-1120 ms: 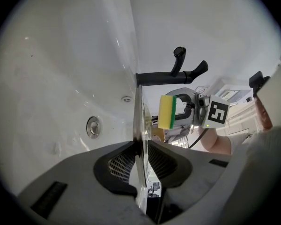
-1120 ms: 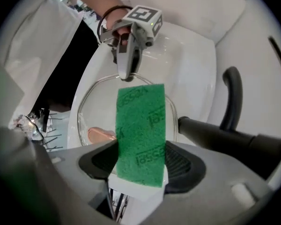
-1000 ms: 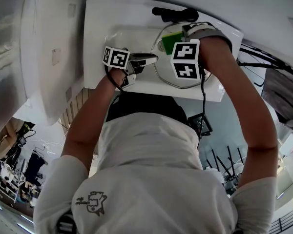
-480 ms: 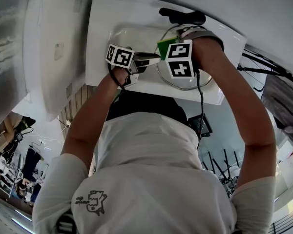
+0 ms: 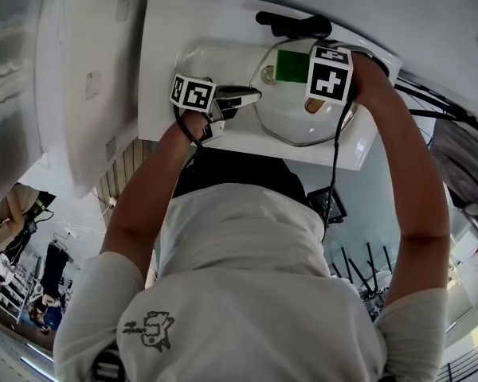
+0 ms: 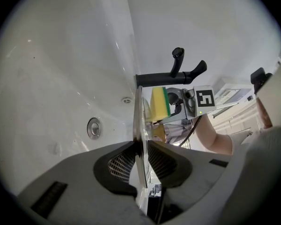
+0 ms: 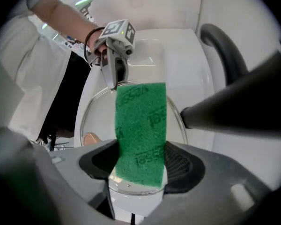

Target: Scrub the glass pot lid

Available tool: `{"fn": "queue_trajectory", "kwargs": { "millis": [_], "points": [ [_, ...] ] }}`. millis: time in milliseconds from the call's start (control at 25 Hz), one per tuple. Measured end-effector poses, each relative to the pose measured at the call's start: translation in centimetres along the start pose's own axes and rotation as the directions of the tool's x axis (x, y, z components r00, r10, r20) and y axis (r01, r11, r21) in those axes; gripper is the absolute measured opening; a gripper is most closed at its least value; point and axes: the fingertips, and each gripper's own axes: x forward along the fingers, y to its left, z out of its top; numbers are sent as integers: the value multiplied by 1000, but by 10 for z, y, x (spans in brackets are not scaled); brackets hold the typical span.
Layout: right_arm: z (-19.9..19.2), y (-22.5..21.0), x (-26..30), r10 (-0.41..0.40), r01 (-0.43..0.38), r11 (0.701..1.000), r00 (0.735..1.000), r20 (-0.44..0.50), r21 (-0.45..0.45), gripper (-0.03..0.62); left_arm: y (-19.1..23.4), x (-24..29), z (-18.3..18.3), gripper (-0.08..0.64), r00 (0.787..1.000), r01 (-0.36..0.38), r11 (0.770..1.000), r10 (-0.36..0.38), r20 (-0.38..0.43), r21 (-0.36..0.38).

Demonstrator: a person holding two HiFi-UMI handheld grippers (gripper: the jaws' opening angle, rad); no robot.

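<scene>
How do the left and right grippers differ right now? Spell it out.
The left gripper clamps the glass lid by its rim; the right gripper clamps the sponge. The left reaches in from the lid's edge; the right sits over the lid's face. Both are shut on something.

Head view steeply down — gripper views close; all share glass lid (image 5: 291, 114).

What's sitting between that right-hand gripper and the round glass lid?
A green-and-yellow scrubbing sponge, clamped in the right gripper and facing the round glass pot lid; the right gripper view shows it.
</scene>
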Motion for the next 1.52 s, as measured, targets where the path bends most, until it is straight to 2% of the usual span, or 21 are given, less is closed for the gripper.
{"fn": "queue_trajectory", "kwargs": {
  "millis": [200, 480, 600, 800, 920, 1160, 1280, 1360, 1520],
  "points": [
    [-34, -9, -6, 17, -26, 982, 999, 49, 190, 291, 1, -2, 0, 84, 1000, -5, 1000, 5, 13, -5],
    [-74, -1, 3, 24, -96, 914, 983, 183, 395, 290, 3, -1, 1, 86, 999, -18, 1000, 18, 34, -2],
    [-88, 14, 9, 16, -133, 868, 970, 241, 478, 290, 4, -2, 1, 86, 999, -21, 1000, 21, 37, -3],
    [-111, 37, 15, -43, -158, 769, 954, 297, 620, 291, 2, -3, 1, 87, 998, -37, 999, 36, 49, 6],
    [-119, 52, 21, -63, -185, 717, 943, 326, 672, 290, 3, -3, 1, 89, 997, -54, 999, 54, 54, 7],
    [-127, 77, 31, -104, -222, 644, 923, 371, 732, 291, 2, -1, 2, 95, 993, -101, 995, 99, 72, 26],
    [-134, 95, 37, -116, -219, 608, 926, 359, 763, 291, 2, 1, 3, 100, 990, -123, 992, 120, 72, 39],
    [-134, 106, 41, -120, -225, 600, 923, 365, 767, 291, 1, 1, 3, 102, 988, -139, 989, 135, 76, 45],
    [-128, 117, 44, -151, -247, 591, 901, 407, 767, 293, 1, 0, 2, 110, 981, -183, 979, 177, 80, 84]
  ]
}}
